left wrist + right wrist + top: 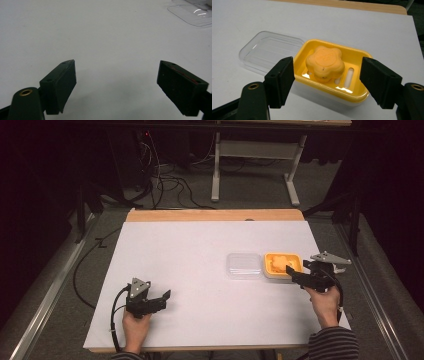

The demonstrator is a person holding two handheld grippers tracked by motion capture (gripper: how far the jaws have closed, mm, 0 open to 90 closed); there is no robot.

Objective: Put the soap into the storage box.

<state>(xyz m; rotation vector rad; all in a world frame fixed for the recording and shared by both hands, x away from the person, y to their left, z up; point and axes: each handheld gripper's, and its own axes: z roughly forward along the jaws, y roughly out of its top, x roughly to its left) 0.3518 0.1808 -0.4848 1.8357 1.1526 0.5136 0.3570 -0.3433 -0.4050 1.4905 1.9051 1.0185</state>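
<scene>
Left gripper, right gripper agape

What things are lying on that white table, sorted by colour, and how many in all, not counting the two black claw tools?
Orange: 1, the flower-shaped soap
Yellow: 1, the soap dish that the soap sits in
Clear: 1, the lid, flat on the table beside the dish
Total: 3

soap: orange, flower-shaped, in dish | dish: yellow, open | lid: clear, touching dish
</scene>
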